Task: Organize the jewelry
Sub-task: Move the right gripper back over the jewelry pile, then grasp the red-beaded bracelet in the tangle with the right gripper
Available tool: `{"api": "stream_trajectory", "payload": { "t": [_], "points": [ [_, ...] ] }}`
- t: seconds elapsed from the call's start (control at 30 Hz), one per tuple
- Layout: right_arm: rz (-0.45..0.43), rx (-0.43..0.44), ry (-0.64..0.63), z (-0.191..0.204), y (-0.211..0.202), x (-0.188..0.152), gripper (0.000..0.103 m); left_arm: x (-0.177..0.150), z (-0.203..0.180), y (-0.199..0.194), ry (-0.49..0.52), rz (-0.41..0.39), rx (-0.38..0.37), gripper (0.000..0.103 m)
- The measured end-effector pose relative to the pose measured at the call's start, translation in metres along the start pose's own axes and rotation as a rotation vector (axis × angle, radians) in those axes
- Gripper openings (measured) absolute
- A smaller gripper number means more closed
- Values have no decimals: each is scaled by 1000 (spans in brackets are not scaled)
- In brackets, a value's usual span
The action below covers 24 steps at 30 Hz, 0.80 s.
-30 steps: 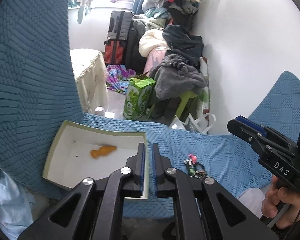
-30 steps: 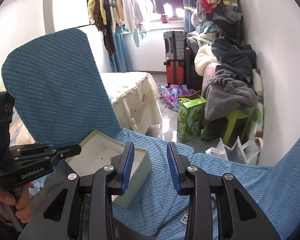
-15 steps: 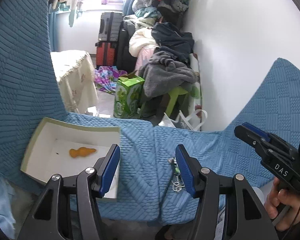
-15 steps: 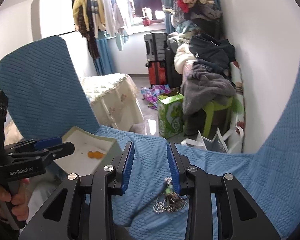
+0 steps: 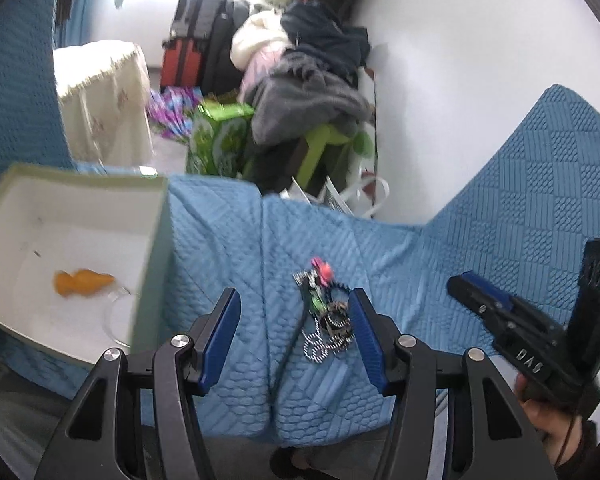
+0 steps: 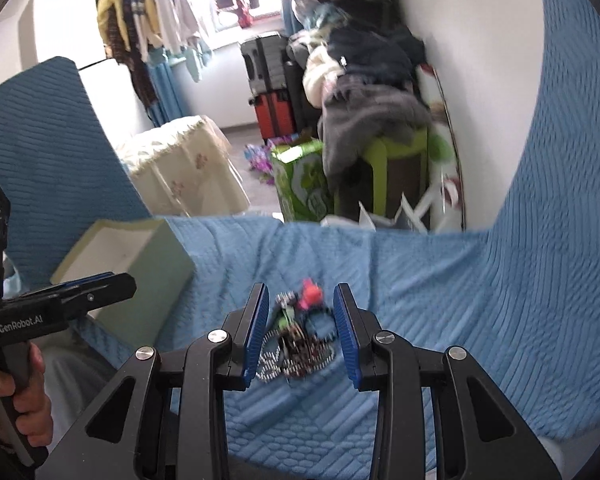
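Note:
A tangled pile of jewelry (image 5: 325,312) with chains, dark beads and a pink piece lies on the blue quilted cover (image 5: 228,240); it also shows in the right wrist view (image 6: 300,336). A pale green box (image 5: 152,248) with a white inside holds an orange piece (image 5: 82,283) and stands to the left. My left gripper (image 5: 294,330) is open above the cover, with its right finger beside the pile. My right gripper (image 6: 301,330) is open with the pile between its fingers, and it shows in the left wrist view (image 5: 476,300).
Beyond the cover's far edge lie a green carton (image 5: 216,140), a green stool (image 5: 324,148) under piled clothes, suitcases (image 5: 188,52) and a cloth-covered table (image 5: 104,100). A white wall (image 5: 480,60) is at the right. The cover rises at both sides.
My left gripper went from shut to wide open and moved closer to the jewelry. My right gripper has dropped toward the pile, which now sits between its fingers.

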State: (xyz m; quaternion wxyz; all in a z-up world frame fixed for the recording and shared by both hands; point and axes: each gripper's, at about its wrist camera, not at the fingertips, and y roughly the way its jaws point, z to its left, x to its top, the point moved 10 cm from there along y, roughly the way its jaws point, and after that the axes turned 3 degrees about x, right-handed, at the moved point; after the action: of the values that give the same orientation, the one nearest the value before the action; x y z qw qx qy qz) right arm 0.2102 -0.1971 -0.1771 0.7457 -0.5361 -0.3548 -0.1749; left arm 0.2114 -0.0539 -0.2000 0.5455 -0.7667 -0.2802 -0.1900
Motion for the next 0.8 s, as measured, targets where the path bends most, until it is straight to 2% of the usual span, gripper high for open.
{"api": "stream_trajectory", "payload": {
  "t": [0.1,0.2,0.37,0.4,0.47,0.53,0.8],
  "points": [
    [46,12,38,-6,15,-19,31,-17,0,32,-52,92,-33,56],
    [87,7,36,-9,27,-36,31,-23,-7,53,-84,127,-82,55],
    [173,64,117,-15,51,-62,31,-21,-20,86,-4,143,-101,53],
    [183,83,133,-14,56,-65,31,-22,-20,90,-2,150,-100,49],
    [207,118,156,-11,65,-70,29,-21,-19,99,-9,163,-104,49],
    [229,122,145,-7,74,-74,25,-20,-18,107,-7,173,-108,49],
    [300,128,123,2,98,-88,23,-32,-13,120,-6,203,-114,49]
  ]
}}
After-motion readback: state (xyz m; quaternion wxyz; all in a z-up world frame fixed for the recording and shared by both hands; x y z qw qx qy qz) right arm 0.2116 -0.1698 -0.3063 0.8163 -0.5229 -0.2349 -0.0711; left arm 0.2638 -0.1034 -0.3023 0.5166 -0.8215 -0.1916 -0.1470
